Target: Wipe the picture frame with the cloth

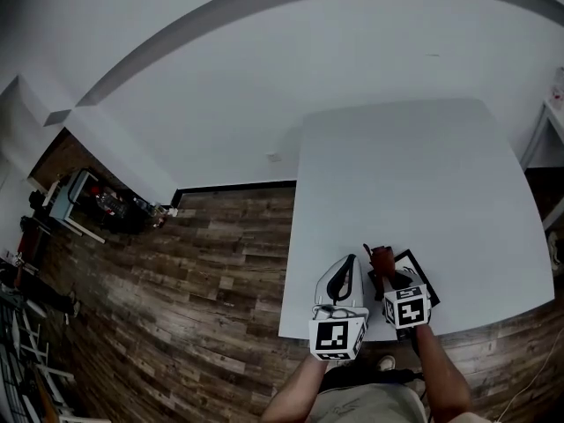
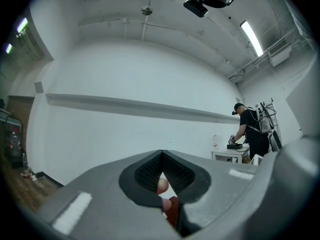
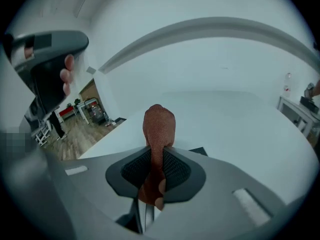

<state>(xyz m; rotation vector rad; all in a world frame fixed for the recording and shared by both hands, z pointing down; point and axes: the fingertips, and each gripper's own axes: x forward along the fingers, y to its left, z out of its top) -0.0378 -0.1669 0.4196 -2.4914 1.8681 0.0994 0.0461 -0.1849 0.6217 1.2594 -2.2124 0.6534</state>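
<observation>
A red-brown cloth (image 3: 159, 126) stands up out of my right gripper (image 3: 156, 159), which is shut on it. In the head view the cloth (image 1: 381, 258) is bunched just above the black picture frame (image 1: 418, 270), which lies flat near the white table's front edge. Only a dark corner of the frame (image 3: 200, 150) shows past the right jaws. My left gripper (image 1: 351, 263) hovers to the left of the cloth with its jaws together and nothing clearly held. In its own view the left gripper (image 2: 162, 176) points up at the wall and ceiling.
The white table (image 1: 414, 174) ends at a left edge over a wooden floor (image 1: 211, 263). Furniture and clutter (image 1: 97, 203) stand far left. A white shelf (image 1: 548, 135) sits at the right edge. A person (image 2: 251, 133) works at a small table in the distance.
</observation>
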